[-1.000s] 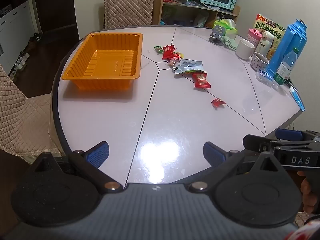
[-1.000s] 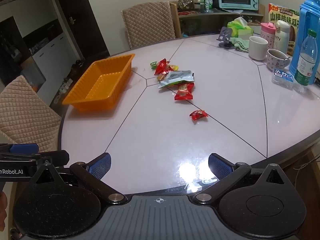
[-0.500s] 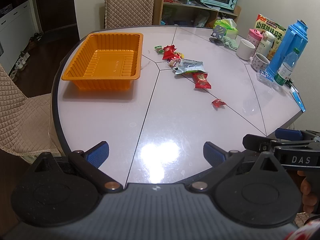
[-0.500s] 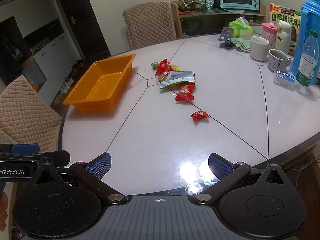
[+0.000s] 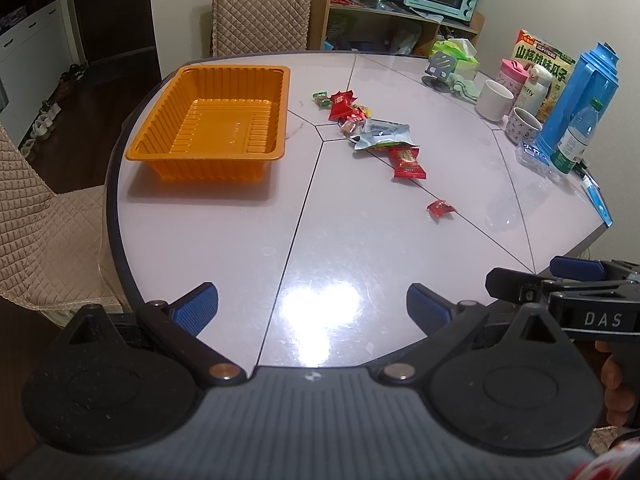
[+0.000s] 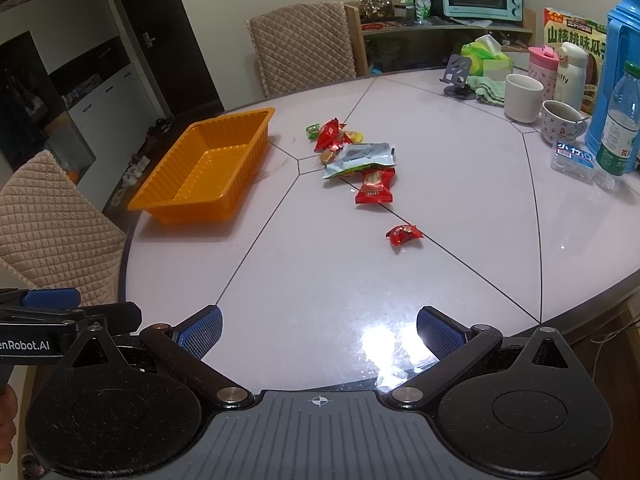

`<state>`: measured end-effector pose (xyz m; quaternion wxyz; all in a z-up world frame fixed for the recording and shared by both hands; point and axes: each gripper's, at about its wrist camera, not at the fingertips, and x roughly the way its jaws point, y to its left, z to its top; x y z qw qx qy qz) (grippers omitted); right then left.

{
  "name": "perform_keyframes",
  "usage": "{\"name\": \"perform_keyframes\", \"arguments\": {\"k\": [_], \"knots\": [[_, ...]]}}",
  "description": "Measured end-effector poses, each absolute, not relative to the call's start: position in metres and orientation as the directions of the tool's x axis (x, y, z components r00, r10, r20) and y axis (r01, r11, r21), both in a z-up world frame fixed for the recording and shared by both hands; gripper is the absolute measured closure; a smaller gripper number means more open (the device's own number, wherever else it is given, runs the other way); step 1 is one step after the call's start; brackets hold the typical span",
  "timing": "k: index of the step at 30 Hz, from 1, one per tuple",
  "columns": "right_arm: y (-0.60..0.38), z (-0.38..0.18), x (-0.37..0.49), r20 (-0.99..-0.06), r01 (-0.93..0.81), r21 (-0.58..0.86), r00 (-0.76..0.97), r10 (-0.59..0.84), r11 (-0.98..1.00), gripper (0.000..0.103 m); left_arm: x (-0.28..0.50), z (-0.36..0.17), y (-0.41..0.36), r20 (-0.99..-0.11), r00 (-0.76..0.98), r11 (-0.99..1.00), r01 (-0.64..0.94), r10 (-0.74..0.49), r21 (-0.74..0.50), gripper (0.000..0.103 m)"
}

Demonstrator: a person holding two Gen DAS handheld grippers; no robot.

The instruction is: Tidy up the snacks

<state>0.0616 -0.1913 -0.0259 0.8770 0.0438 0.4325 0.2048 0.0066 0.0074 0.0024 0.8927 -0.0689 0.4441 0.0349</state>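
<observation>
An empty orange tray [image 5: 256,80] [image 6: 256,120] sits on the left of the round table. Right of it lies a loose row of snacks: small red and green candies [image 5: 340,104] [image 6: 328,134], a silver packet [image 5: 382,134] [image 6: 360,158], a red bar packet [image 5: 407,162] [image 6: 375,187] and a lone red candy [image 5: 440,208] [image 6: 403,233] nearest me. My left gripper [image 5: 312,308] and right gripper [image 6: 319,330] are both open and empty over the table's near edge, far from the snacks.
At the table's far right stand a white mug [image 6: 523,97], a patterned cup [image 6: 562,122], a water bottle [image 6: 618,132], a blue jug [image 5: 576,100], a tissue box [image 6: 486,58] and a snack box [image 5: 544,60]. Padded chairs [image 5: 260,4] [image 6: 52,224] stand around the table.
Both grippers have moved slightly forward over the table edge. The jaws stay open and nothing on the table has moved.
</observation>
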Motion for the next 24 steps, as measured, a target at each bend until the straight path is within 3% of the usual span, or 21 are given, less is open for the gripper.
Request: {"name": "perform_keyframes", "arguments": {"k": [24], "knots": [[-0.182,-0.026,0.064,-0.741,-0.328,0.255,0.538,0.402,0.91,0.0,0.008,-0.002,0.021,-0.798,0.603,0.988,-0.124,-0.002,-0.095,0.003]]}}
